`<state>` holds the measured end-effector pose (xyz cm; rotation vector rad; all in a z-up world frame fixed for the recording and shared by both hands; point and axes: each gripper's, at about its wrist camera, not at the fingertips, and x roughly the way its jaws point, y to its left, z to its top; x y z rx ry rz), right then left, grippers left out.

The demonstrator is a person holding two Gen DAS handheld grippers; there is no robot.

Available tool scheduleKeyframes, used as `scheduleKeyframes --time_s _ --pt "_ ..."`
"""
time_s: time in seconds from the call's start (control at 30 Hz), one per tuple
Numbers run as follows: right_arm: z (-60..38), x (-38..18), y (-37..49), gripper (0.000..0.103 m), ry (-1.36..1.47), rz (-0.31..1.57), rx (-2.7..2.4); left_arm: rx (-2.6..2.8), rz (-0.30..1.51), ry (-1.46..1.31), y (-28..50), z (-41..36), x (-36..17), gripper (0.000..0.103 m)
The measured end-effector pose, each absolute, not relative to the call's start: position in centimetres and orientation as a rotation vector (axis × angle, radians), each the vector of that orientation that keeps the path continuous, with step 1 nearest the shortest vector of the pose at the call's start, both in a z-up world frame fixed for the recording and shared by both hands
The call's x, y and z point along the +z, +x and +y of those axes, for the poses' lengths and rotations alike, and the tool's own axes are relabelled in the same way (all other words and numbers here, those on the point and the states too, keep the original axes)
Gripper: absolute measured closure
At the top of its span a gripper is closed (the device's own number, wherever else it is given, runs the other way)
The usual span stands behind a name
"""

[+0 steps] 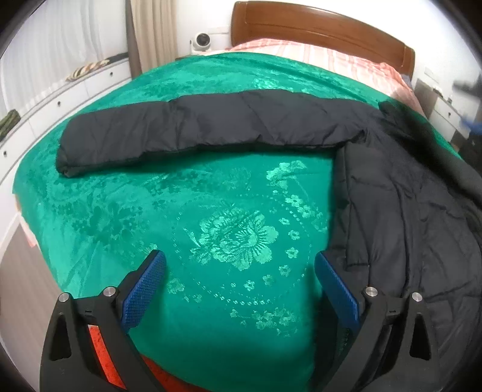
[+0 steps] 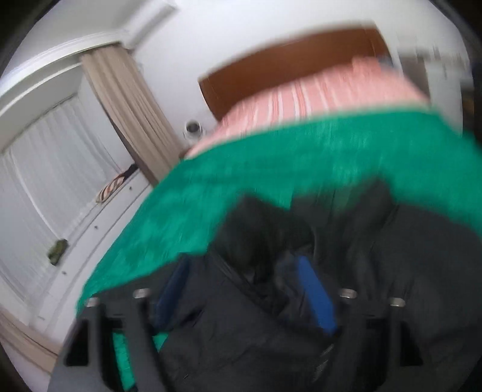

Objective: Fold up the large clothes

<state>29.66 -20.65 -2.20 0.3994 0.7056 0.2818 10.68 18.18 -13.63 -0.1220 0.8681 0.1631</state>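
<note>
A large black padded jacket (image 1: 406, 193) lies on a green flowered blanket (image 1: 229, 235) on the bed. One sleeve (image 1: 192, 126) stretches out flat to the left. My left gripper (image 1: 239, 262) is open and empty, just above the blanket, left of the jacket's body. The right wrist view is blurred by motion. My right gripper (image 2: 241, 271) hangs over the jacket (image 2: 421, 256), and dark fabric fills the space between its blue pads (image 2: 316, 295). The jaws stand apart, and I cannot tell whether they grip the fabric.
A wooden headboard (image 1: 319, 24) and a pink striped sheet (image 1: 331, 54) are at the far end of the bed. White drawers (image 1: 60, 99) run along the left wall under curtains. A small white fan (image 1: 200, 40) stands by the headboard.
</note>
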Motion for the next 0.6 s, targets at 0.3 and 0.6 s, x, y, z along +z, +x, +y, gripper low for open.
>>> scheduleKeyframes --time_s 0.3,0.6 --pt "-23.3 -9.6 20.6 0.027 0.246 0.801 0.225 0.145 0.889 -0.13 10.9 17.9 -13.8 0.004" --pt "-22.8 -8.8 6.7 0.003 0.127 0.604 0.039 0.159 0.914 -0.138 11.4 17.7 -14.9 0.002"
